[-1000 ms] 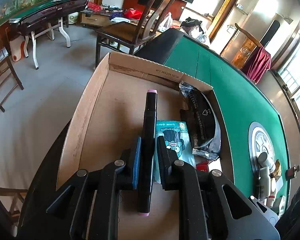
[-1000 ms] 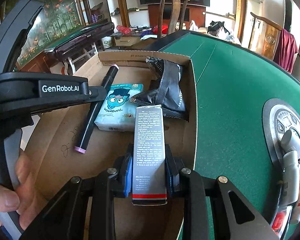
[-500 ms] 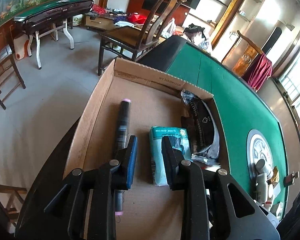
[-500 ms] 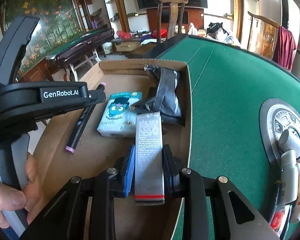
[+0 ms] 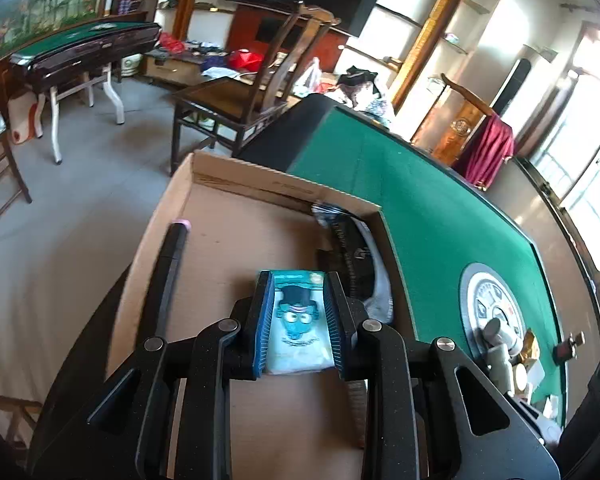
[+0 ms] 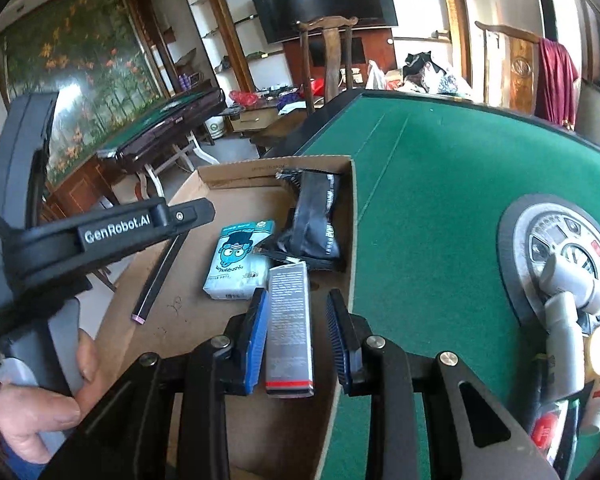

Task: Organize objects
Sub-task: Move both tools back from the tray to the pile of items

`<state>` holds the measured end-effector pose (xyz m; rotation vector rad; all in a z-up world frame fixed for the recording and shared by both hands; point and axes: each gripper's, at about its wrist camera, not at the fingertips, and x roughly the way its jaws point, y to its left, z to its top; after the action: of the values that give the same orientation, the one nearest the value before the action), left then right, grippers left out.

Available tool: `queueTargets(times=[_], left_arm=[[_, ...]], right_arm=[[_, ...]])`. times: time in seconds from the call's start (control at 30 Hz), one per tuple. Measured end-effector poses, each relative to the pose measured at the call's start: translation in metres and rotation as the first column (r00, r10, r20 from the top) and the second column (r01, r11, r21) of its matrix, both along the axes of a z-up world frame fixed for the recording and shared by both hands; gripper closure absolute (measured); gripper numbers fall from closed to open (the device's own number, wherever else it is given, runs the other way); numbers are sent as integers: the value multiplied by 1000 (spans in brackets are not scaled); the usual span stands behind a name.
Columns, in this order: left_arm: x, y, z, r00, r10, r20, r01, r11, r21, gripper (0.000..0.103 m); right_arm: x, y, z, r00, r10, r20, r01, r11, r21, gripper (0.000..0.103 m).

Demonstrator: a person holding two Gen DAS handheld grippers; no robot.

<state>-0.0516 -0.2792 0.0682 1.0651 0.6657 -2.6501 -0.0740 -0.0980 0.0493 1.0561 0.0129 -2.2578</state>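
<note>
A cardboard box [image 5: 236, 176] [image 6: 236, 170] sits on the green table. In it lie a black marker [image 5: 166, 280] [image 6: 160, 276] with pink ends, a blue tissue pack [image 5: 298, 320] [image 6: 238, 260], a black packet [image 5: 356, 256] [image 6: 314, 216] and a grey carton [image 6: 290, 320]. My left gripper [image 5: 298, 320] is open above the box, its jaws framing the tissue pack, clear of it in the right wrist view. My right gripper [image 6: 298, 332] is open, its jaws either side of the grey carton, which lies on the box floor.
A round grey dial panel [image 6: 556, 248] [image 5: 492, 312] is set into the green table [image 6: 440, 184], with white bottles and tubes [image 6: 568, 320] lying on it. A wooden chair [image 5: 252, 96] stands beyond the box. The box's right wall [image 6: 352, 240] runs beside my right gripper.
My left gripper let go of the marker, which now lies at the box's left side, and moved right over the tissue pack. My right gripper opened and released the grey carton.
</note>
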Motion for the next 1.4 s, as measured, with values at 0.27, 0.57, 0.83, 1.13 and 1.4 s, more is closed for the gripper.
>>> queueTargets(times=[0.27, 0.57, 0.83, 1.13, 1.4], left_arm=[[-2, 38, 10, 988, -147, -43, 145, 988, -48, 78], [0, 114, 14, 924, -375, -70, 372, 927, -48, 78], [5, 209, -21, 826, -560, 61, 563, 826, -38, 78], [4, 243, -41, 792, -592, 146, 601, 799, -21, 78], [-1, 262, -52, 782, -582, 225, 611, 787, -88, 78]], right_arm=[[5, 88, 14, 996, -95, 6, 95, 993, -69, 74], [8, 203, 1, 964, -265, 37, 267, 960, -88, 74], [18, 244, -10, 955, -292, 51, 295, 952, -85, 74], [26, 264, -9, 956, -285, 64, 291, 948, -128, 73], [32, 264, -5, 967, -246, 61, 253, 957, -140, 73]])
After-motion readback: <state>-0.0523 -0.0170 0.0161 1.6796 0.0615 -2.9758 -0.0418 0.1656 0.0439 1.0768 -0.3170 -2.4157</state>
